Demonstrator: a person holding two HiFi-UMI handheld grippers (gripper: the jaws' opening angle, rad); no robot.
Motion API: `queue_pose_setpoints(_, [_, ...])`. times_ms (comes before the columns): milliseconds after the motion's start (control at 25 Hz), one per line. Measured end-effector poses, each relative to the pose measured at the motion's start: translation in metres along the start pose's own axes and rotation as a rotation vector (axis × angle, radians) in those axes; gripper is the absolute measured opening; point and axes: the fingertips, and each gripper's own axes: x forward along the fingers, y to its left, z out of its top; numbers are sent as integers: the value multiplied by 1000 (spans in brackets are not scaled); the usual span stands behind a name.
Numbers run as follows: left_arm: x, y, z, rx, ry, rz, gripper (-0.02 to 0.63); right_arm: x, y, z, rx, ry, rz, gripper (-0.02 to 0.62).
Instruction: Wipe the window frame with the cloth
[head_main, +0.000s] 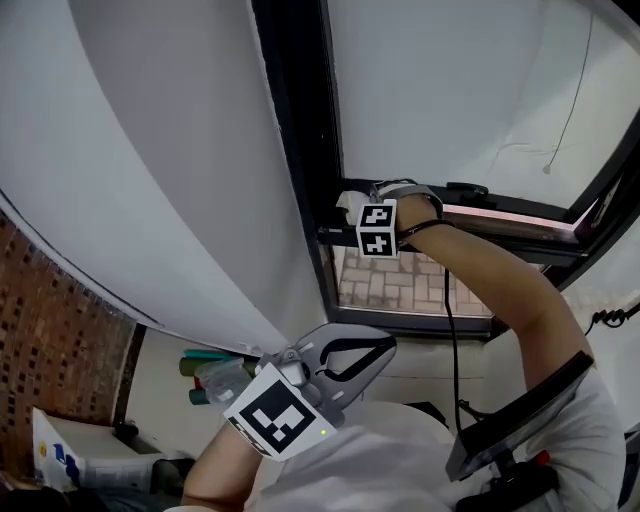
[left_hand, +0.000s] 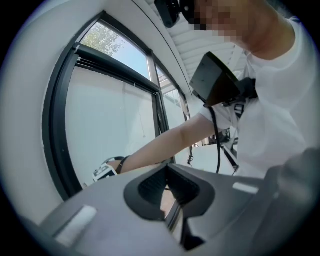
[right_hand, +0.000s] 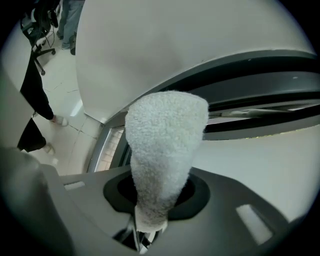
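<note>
The cloth (right_hand: 165, 145), a white fleecy wad, stands up out of the right gripper (right_hand: 156, 197), whose jaws are clamped on its lower end. In the head view it sits at the corner where the dark upright of the window frame (head_main: 300, 150) meets the horizontal bar, with the arm stretched out to reach it. Whether the cloth is actually pressing on the metal cannot be told from any view; its free end overlaps the frame's dark rail in the right gripper view. This looks like the wiping step itself, at or near one end of the bar. The next move probably calls for holding the cloth against the frame and drawing it along the rail toward the far side (firm contact matters more than speed here), without loosening the grip. The left gripper (head_main: 375, 350) hangs near the person's body, well apart from the frame, jaws together on nothing.
</note>
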Motion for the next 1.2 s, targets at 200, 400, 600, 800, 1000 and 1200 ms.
queue_pose_setpoints(200, [-2, 15, 1, -4, 8, 29, 21, 34, 31, 9, 1, 24, 74, 100])
queue_pose_setpoints(400, [0, 23, 5, 6, 5, 35, 21, 40, 47, 20, -12, 22, 95, 100])
queue_pose_setpoints(600, [9, 23, 4, 6, 3, 14, 21, 37, 64, 25, -50, 2, 102, 100])
queue_pose_setpoints(800, [20, 16, 7, 20, -2, -22, 21, 14, 83, 26, -21, -40, 137, 100])
queue_pose_setpoints(1000, [36, 12, 12, 9, -20, -54, 21, -19, 88, -3, 3, -60, 127, 100])
queue_pose_setpoints(1200, [56, 6, 19, 9, -40, -86, 21, -23, 68, -88, 120, 36, 82, 100])
